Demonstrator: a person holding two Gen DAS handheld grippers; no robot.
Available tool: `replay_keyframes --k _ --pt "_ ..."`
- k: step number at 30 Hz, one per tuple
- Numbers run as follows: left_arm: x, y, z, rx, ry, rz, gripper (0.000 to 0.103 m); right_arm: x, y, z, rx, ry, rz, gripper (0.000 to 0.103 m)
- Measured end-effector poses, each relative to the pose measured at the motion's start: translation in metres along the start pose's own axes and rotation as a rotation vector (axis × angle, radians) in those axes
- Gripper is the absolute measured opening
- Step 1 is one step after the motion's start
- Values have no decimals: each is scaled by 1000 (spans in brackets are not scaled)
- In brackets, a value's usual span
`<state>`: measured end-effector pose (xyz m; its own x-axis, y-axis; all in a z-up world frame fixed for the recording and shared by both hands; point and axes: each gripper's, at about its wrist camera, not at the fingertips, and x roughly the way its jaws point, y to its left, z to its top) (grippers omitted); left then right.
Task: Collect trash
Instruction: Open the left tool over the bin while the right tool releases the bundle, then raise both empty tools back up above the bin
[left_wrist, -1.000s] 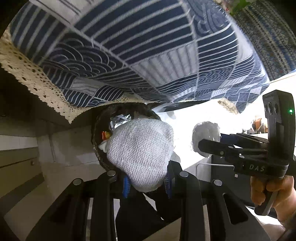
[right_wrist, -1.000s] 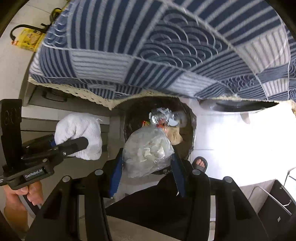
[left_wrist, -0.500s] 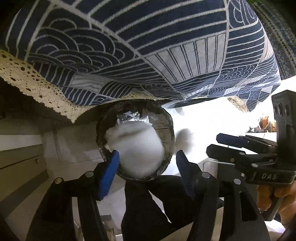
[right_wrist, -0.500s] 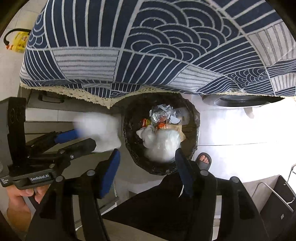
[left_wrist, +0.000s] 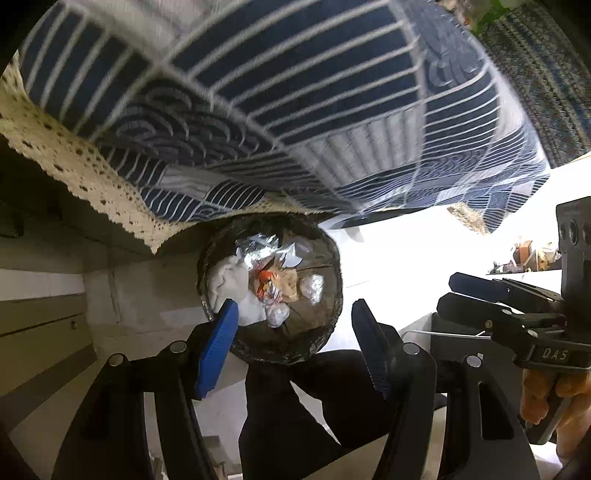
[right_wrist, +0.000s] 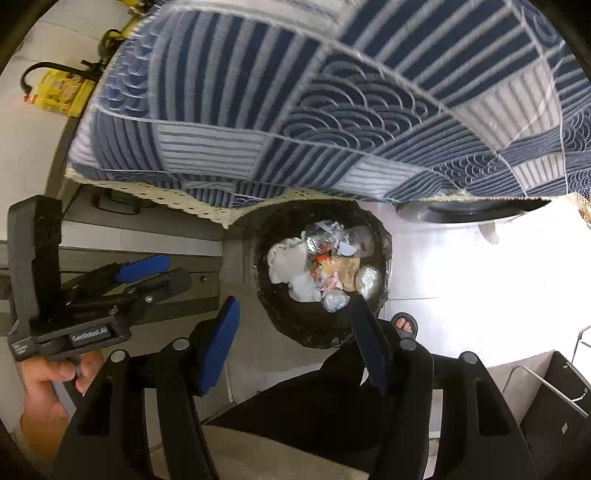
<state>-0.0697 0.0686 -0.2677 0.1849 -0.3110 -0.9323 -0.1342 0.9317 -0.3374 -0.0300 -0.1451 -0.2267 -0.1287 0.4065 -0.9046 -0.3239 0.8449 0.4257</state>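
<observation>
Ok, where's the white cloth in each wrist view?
Left wrist: white cloth at the bin's left inside edge, just above the left blue pad.
Right wrist: white cloth on the left of the bin, centre frame.
Shared landmark: the lace-edged blue tablecloth above the bin.

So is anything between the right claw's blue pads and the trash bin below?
Nothing. In the right wrist view the right claw stands open and empty above the trash bin; the white cloth and foil ball already lie inside.
</observation>
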Motion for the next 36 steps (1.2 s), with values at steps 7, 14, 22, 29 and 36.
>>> replay_keyframes --k 7,14,22,29,36 --pt "-38 -14 4 -27 -75 36 62 -46 21 6 -108 -97 -14 62" --pt "-81 -50 10 -37 -150 63 62 -106 28 20 -192 -195 0 62" --pt "-145 -95 28 -91 -272 95 62 -187 16 44 -242 -337 17 75" --pt "-194 -150 34 -40 -381 147 79 -256 5 42 -257 -474 -18 97" --pt "-218 -175 38 -6 -447 149 96 -309 -2 39 -220 -587 -83 98"
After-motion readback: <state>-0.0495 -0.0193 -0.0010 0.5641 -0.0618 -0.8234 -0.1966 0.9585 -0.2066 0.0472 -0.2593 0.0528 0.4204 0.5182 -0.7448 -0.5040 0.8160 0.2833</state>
